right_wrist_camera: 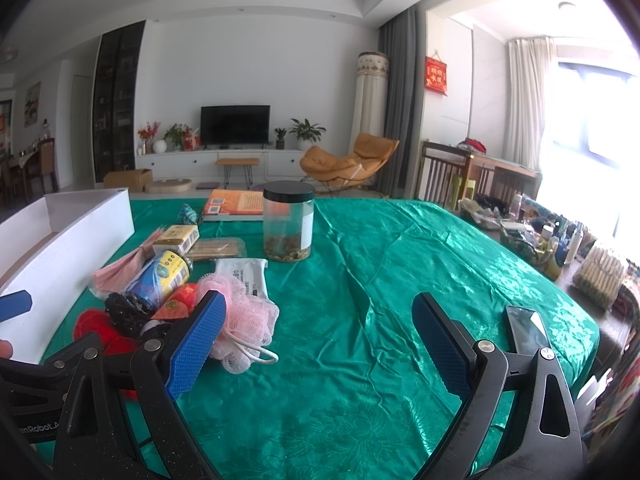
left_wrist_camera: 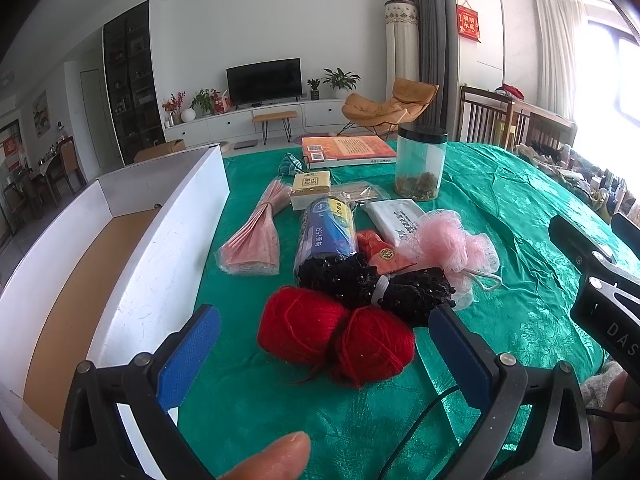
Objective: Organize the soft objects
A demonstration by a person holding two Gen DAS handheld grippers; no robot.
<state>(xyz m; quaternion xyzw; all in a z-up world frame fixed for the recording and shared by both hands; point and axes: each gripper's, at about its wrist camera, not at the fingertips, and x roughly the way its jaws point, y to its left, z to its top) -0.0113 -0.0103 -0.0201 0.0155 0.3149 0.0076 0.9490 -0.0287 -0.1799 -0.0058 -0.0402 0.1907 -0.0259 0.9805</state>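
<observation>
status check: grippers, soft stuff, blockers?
Left gripper open, jaws framing red yarn balls. Right gripper open, empty. White box left, nothing blocking.

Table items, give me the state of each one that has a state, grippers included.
left gripper: open, holding nothing
right gripper: open, holding nothing
white box: open-topped, nothing visible inside
clear jar: upright, black lid on, partly filled
red yarn balls: two, touching, lying on the cloth
pink bath pouf: lying loose, cord trailing
phone: lying flat
green tablecloth: wrinkled
</observation>
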